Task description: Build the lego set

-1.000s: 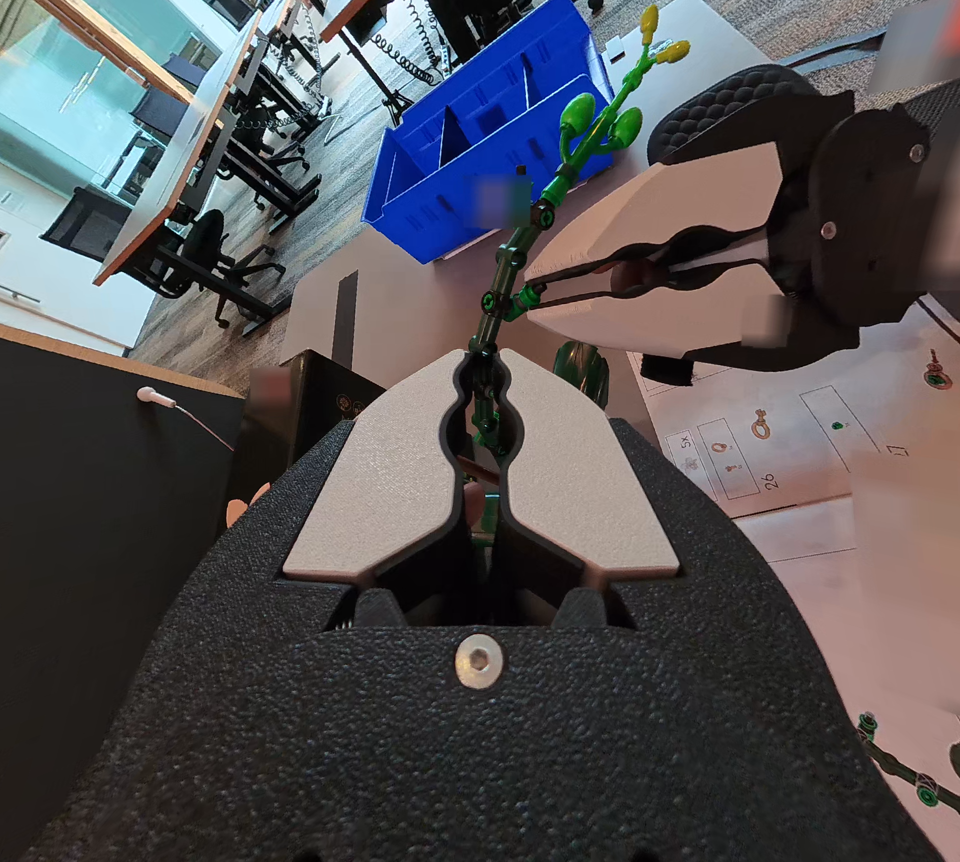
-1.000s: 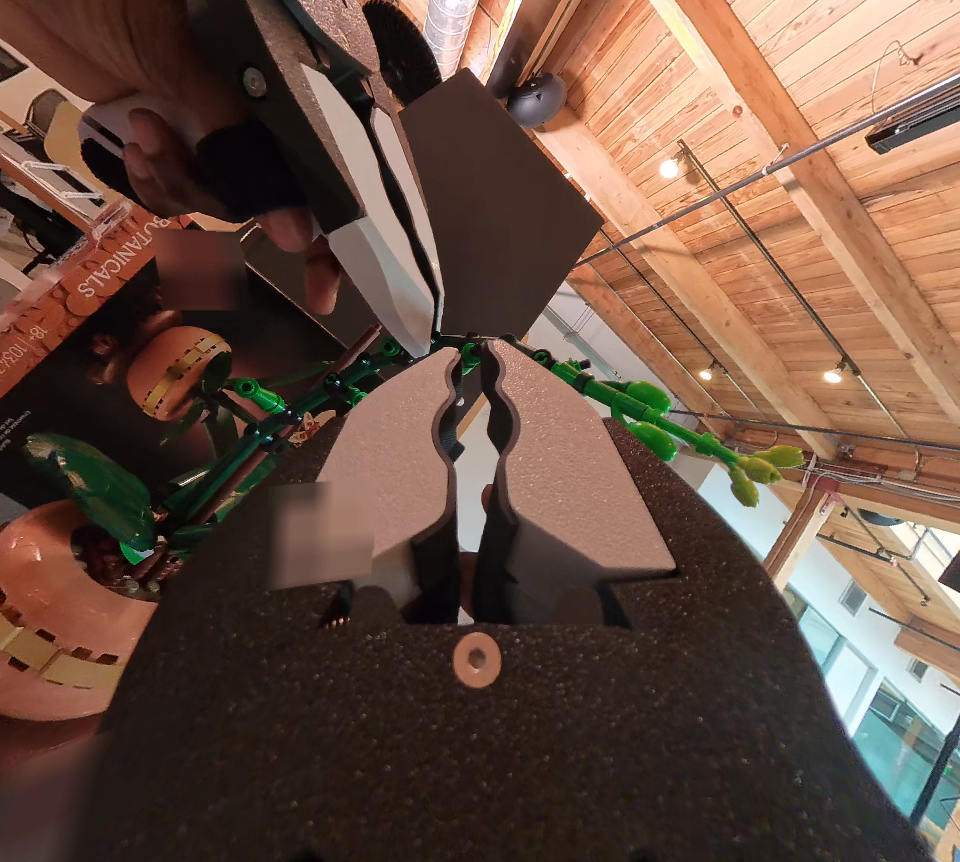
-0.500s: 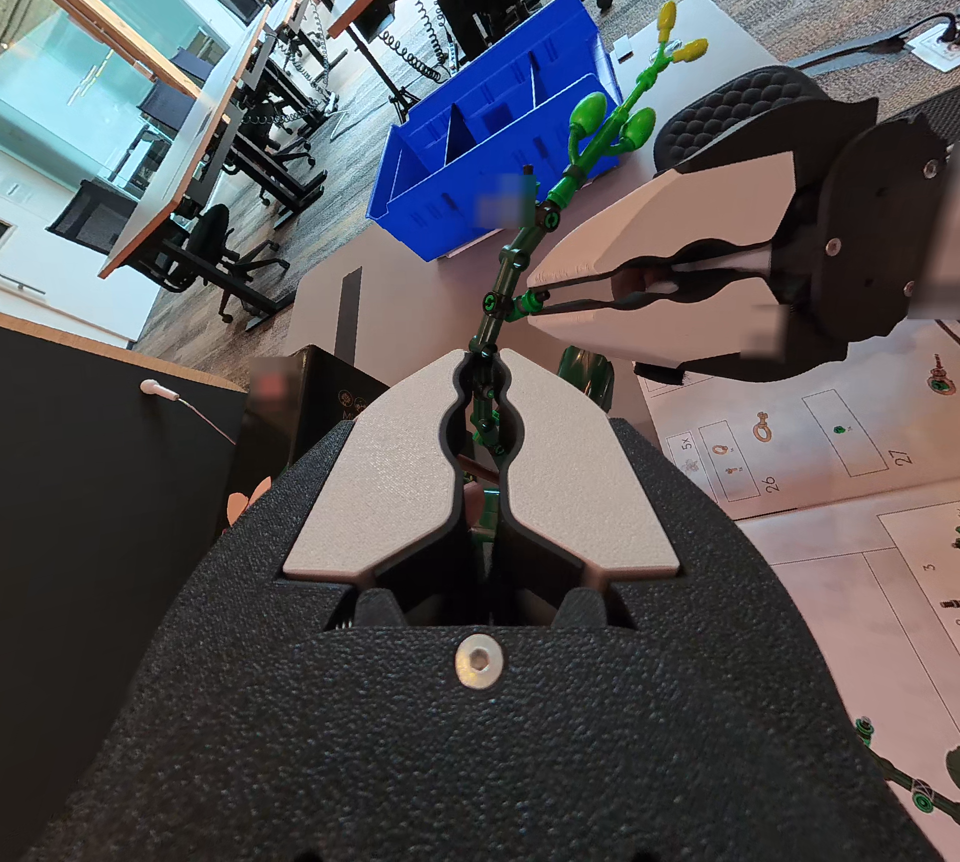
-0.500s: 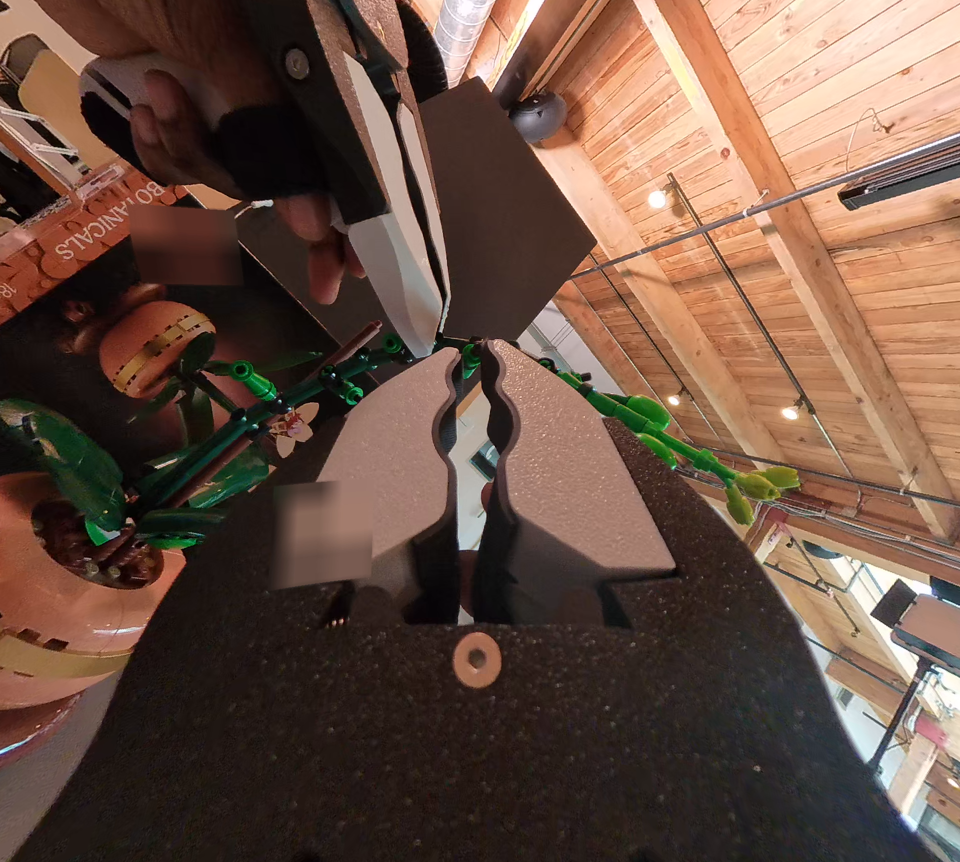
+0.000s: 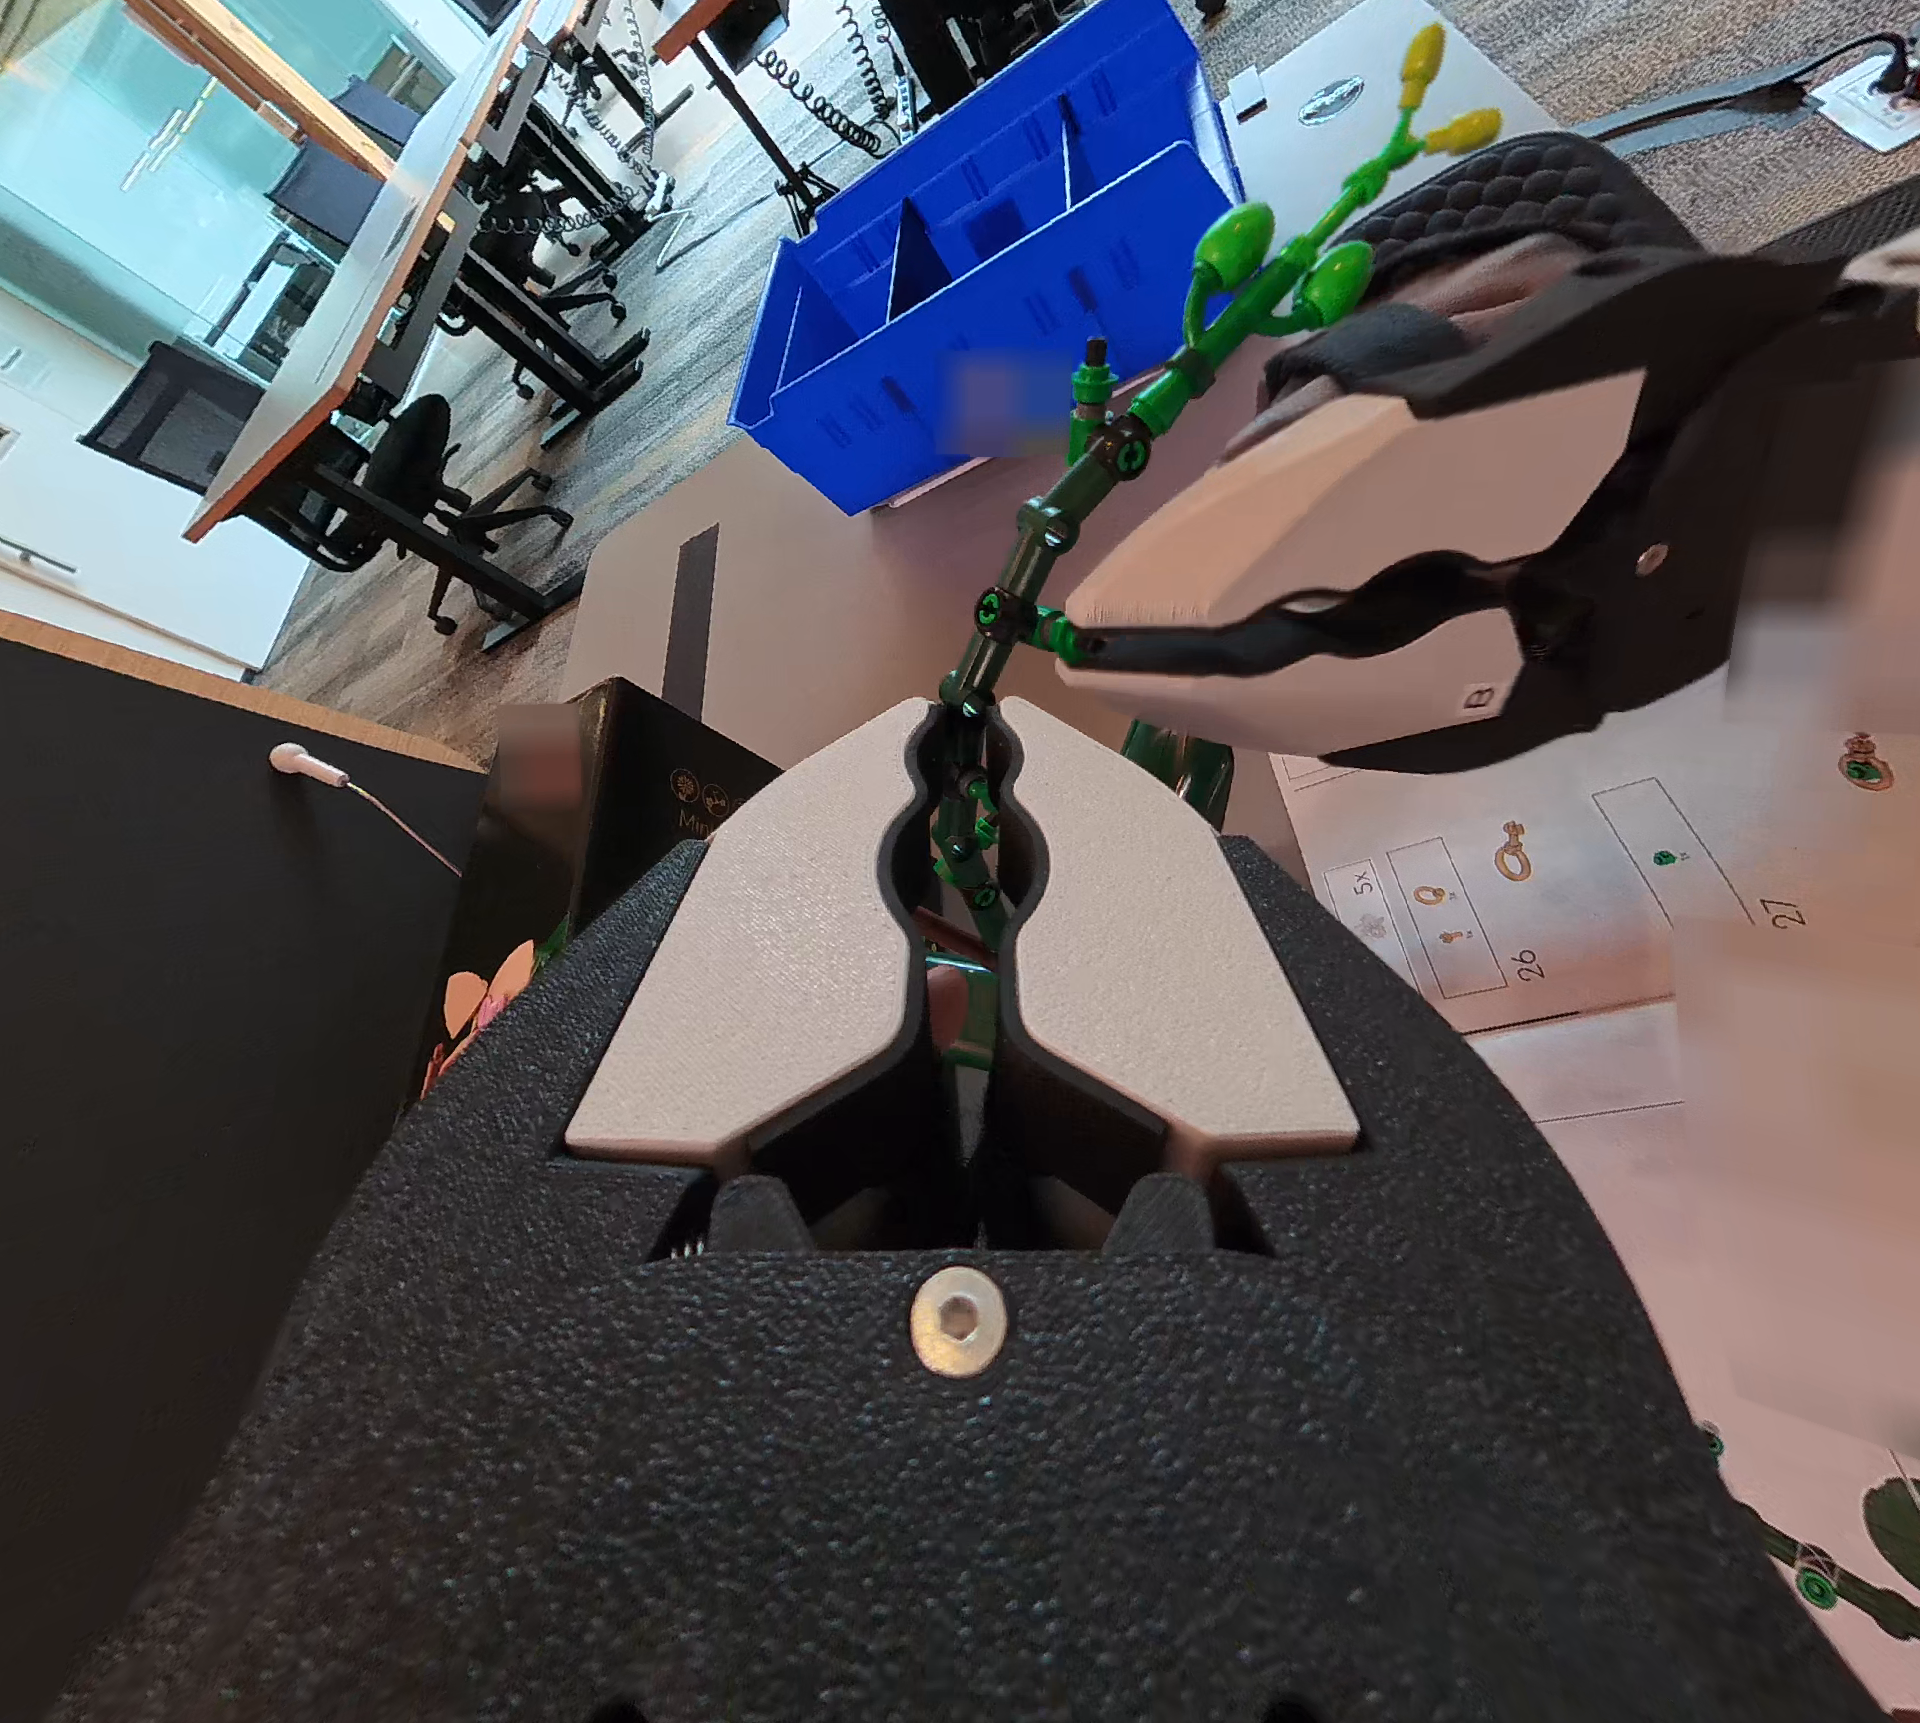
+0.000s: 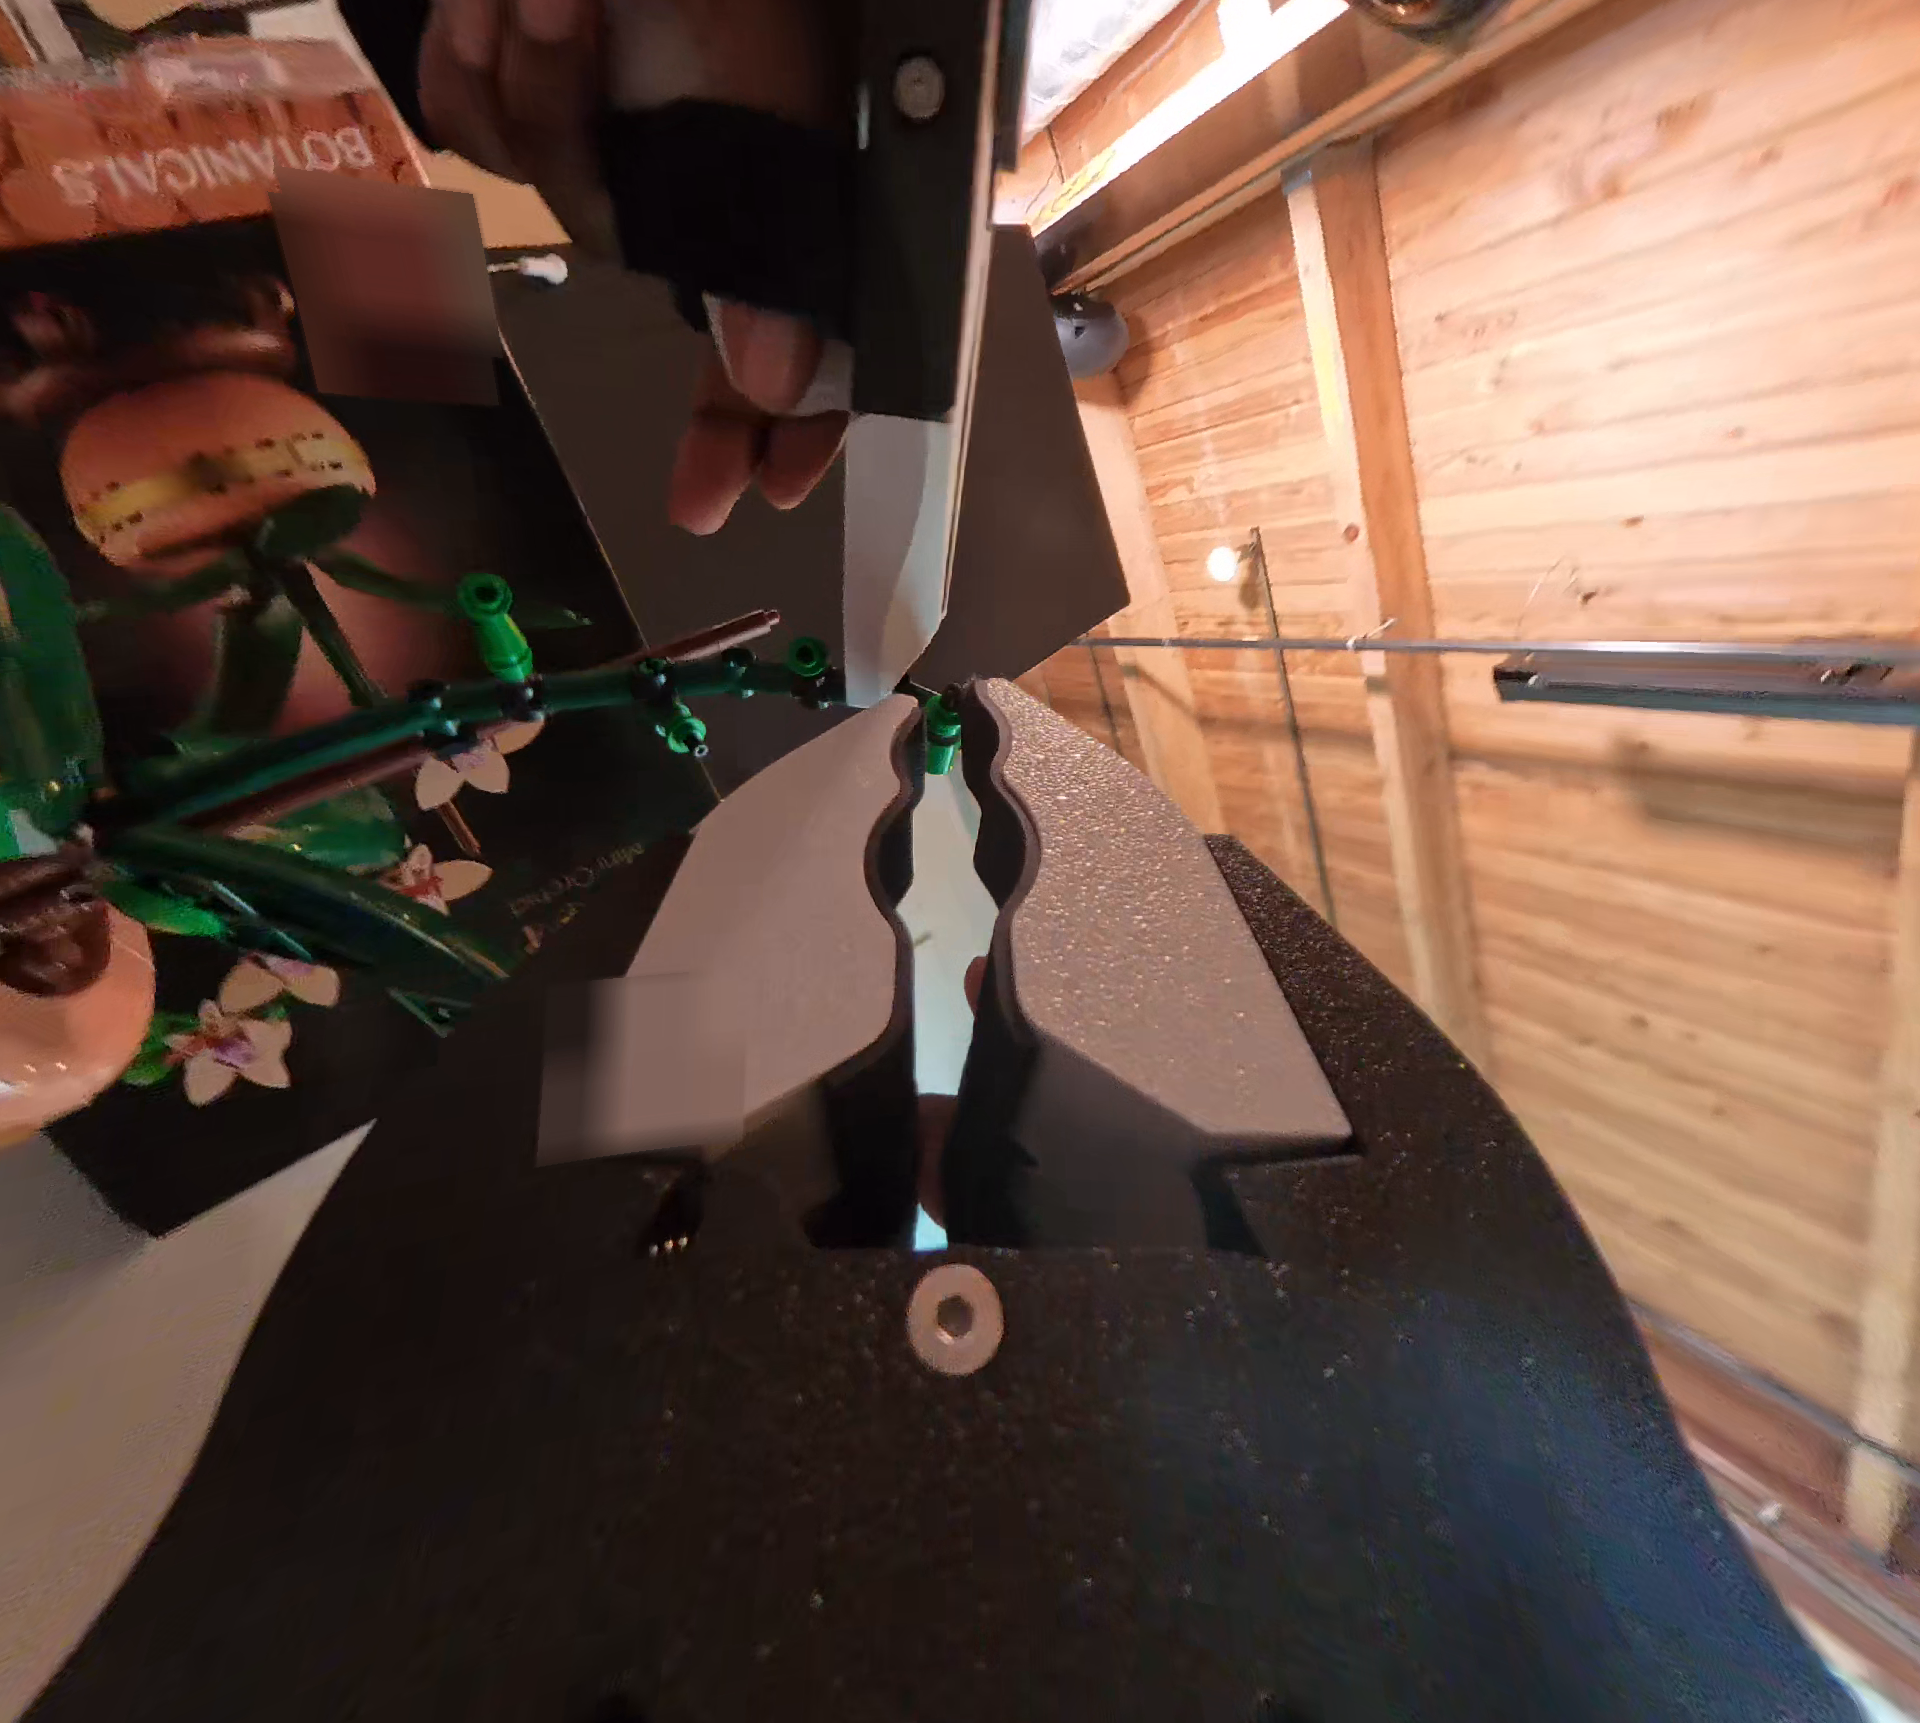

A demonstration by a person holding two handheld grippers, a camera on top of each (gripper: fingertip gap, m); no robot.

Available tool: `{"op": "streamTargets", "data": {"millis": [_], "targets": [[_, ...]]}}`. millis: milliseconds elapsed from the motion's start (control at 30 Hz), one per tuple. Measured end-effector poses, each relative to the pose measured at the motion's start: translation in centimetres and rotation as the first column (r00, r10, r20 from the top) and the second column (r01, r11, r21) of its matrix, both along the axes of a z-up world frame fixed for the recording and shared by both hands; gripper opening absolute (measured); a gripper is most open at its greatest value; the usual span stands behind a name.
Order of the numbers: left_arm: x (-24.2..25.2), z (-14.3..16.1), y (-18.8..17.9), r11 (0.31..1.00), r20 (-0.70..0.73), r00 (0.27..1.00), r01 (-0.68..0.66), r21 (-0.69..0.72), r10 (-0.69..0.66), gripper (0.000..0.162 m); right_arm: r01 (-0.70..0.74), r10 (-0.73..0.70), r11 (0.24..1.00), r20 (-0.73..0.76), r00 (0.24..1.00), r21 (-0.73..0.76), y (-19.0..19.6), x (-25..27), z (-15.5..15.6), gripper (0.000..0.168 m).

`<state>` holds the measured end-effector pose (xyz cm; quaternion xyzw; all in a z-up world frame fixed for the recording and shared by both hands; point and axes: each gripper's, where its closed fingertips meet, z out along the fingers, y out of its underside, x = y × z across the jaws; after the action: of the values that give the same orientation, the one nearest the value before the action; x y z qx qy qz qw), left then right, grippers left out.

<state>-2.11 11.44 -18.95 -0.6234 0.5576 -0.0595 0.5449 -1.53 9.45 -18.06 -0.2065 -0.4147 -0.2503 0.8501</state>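
green stem [image 5: 1023, 567] clamped in left gripper [image 5: 961, 717]; right gripper [image 6: 940, 717] pinches its side peg [image 6: 940, 723].

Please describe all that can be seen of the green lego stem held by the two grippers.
The green lego stem is a thin plastic chain of dark green jointed links with bright green pegs, ending in green and yellow buds. It rises tilted from the left gripper, shut on its lower part. The right gripper pinches one side peg.
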Motion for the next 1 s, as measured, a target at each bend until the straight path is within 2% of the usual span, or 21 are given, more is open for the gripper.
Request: {"op": "streamTargets", "data": {"millis": [167,300,467,600,733,1000], "targets": [[0.1,0.0,0.0,1.0,0.006,1.0,0.002,0.001,-0.002,0.007,0.021,-0.023,0.999,0.053,0.998,0.044,0.1,0.1,0.0,0.006],[-0.1,0.1,0.2,1.0,0.009,1.0,-0.007,0.007,0.007,0.007,-0.019,0.019,1.0,0.01,1.0,0.025,-0.3,0.4,0.1,0.007],[-0.8,0.4,0.3,1.0,0.021,1.0,-0.021,0.012,0.021,0.008,-0.133,0.124,0.985,-0.081,0.989,-0.113,-1.0,1.0,-0.8,0.012],[-1.0,0.5,0.0,1.0,0.036,0.999,-0.015,0.006,0.015,0.013,-0.239,0.196,0.932,-0.177,0.964,-0.271,-1.0,1.6,-1.8,0.012],[-0.9,0.5,-0.1,1.0,0.033,0.999,-0.021,0.013,0.02,0.015,-0.35,0.236,0.844,-0.305,0.923,-0.407,-0.6,2.4,-2.3,0.012],[-1.2,0.7,-0.4,0.999,0.008,0.999,-0.031,0.027,0.031,0.02,-0.514,0.258,0.726,-0.512,0.819,-0.456,-0.7,4.6,-0.6,0.012]]}}
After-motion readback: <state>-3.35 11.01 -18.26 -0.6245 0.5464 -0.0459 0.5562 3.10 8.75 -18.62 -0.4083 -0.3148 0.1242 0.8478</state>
